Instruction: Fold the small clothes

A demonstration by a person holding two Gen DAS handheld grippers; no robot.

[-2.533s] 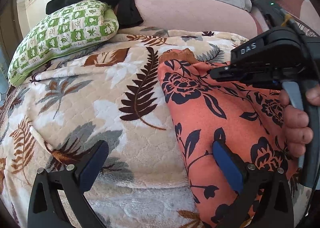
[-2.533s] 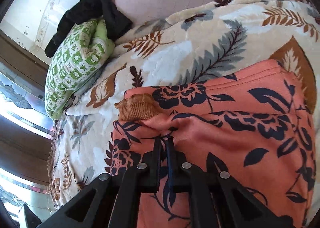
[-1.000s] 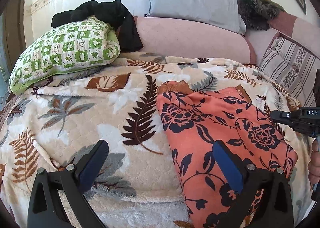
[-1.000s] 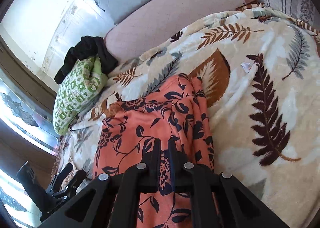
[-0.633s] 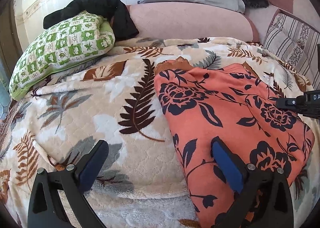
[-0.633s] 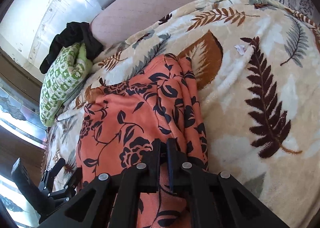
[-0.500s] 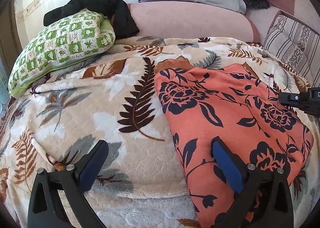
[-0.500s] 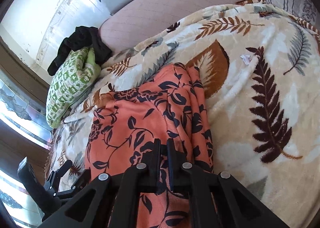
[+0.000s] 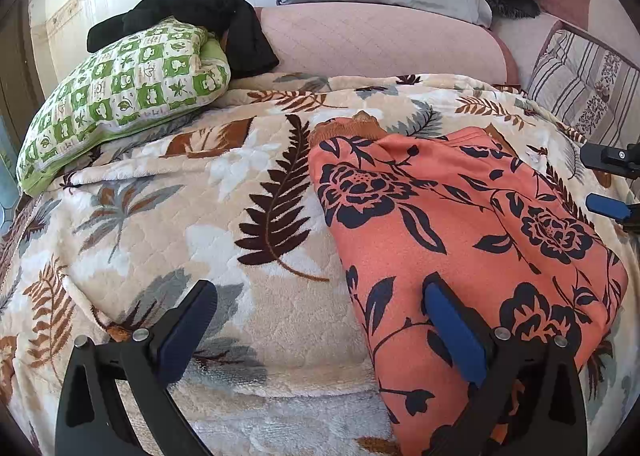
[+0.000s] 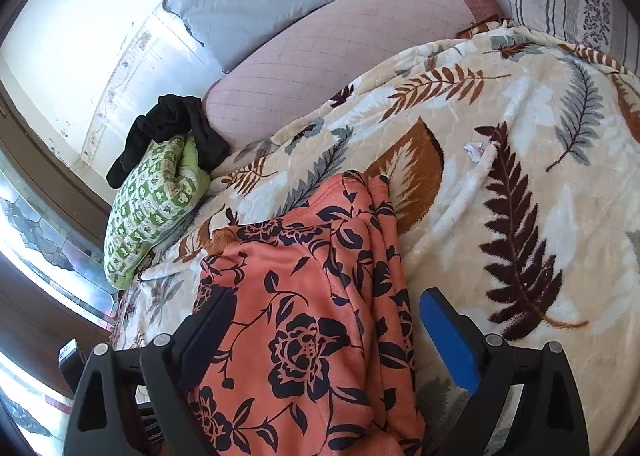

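At lower centre, the right gripper (image 10: 324,340) has just been opening, jaws apart over the half-folded orange garment (image 10: 304,316); the left gripper (image 9: 320,332) also gapes, more folds seemingly remaining.

The left gripper (image 9: 320,330) is showing two black plastic fingers (image 9: 120,384) with triangular cut-outs, each carrying a dark blue rubber pad (image 9: 454,330) on its inner face and a pair of round silver screws (image 9: 140,334) near the joint. The right gripper (image 10: 326,338) is looking the same from its own camera: black angular fingers (image 10: 532,388), a brighter blue pad (image 10: 450,340) catching the light, silver screw heads (image 10: 494,339), and small white lettering, too small to read, printing along the lower left finger
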